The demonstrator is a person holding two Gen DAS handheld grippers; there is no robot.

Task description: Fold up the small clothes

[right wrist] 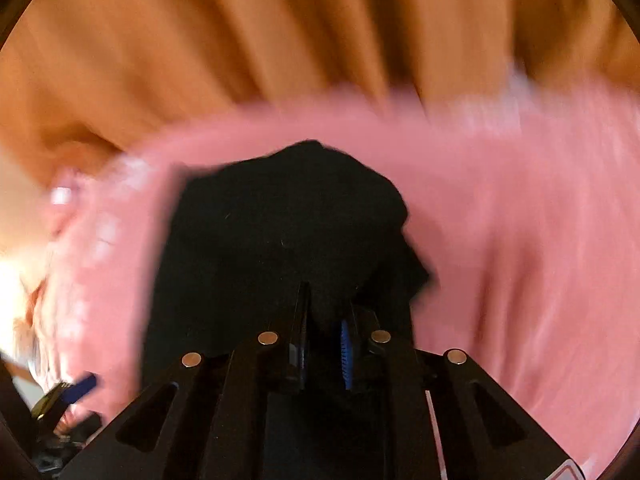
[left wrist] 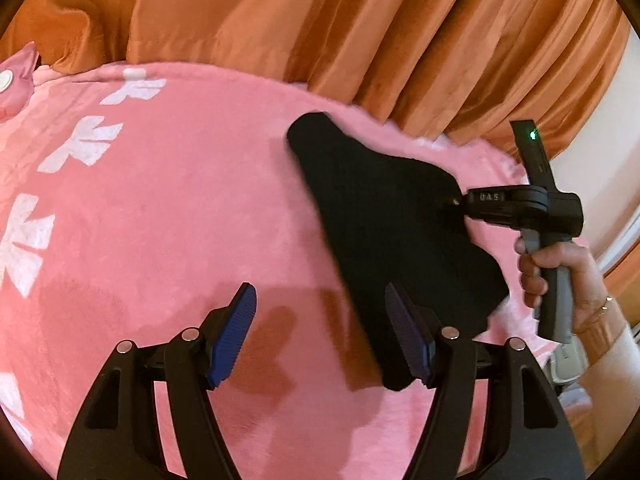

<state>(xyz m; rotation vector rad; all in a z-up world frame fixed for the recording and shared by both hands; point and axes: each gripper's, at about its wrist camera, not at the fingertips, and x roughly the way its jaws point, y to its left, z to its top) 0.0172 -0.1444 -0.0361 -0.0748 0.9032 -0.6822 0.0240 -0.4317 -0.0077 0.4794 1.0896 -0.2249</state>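
A small black garment [left wrist: 400,232] hangs above the pink blanket [left wrist: 180,208], lifted at its right edge. My right gripper [left wrist: 456,200] is shut on that edge; in the right wrist view the gripper [right wrist: 324,320] pinches the black cloth [right wrist: 280,240], which spreads out in front of it, blurred by motion. My left gripper [left wrist: 320,320] is open and empty, low over the blanket, with its right finger [left wrist: 408,332] beside the garment's lower end.
Orange curtains [left wrist: 360,28] hang behind the blanket's far edge. A pink cushion [left wrist: 16,80] lies at the far left. White bow prints [left wrist: 84,144] run down the blanket's left side. A pale wall [left wrist: 592,152] stands at the right.
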